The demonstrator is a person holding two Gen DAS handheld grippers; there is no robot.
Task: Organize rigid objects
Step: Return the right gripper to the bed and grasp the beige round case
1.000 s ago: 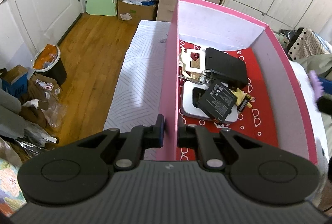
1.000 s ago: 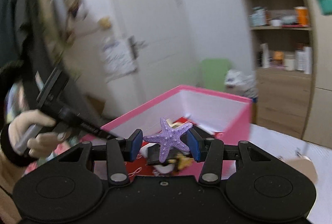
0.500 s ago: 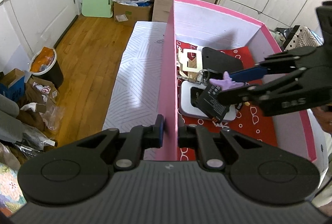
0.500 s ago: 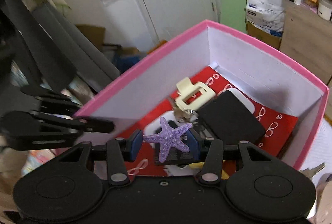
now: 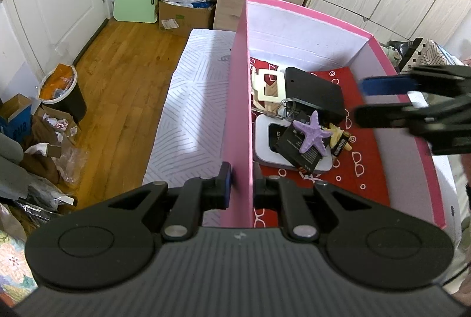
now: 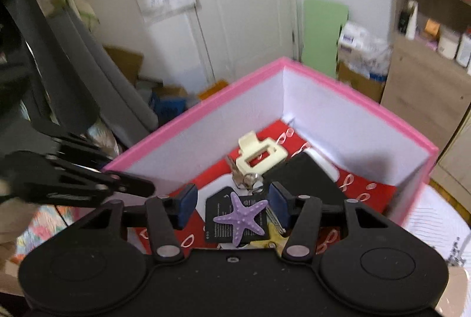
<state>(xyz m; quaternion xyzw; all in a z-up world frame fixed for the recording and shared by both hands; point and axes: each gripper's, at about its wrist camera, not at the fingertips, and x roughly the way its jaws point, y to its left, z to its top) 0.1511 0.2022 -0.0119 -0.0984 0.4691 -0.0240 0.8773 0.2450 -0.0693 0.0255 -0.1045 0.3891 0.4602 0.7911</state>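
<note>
Black left claw (image 5: 240,187), blue pads (image 6: 186,204), silver pivot screws, ribbed housing

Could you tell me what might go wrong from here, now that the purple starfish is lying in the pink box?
The starfish rests loosely on a tilted black battery atop the pile, so it could slide off if the box is jolted. The left tongs pinch only one thin wall of the pink box; pulling could tip it. The right tongs, jaws just opened, hang close above the starfish and could snag it when lifting away.
</note>
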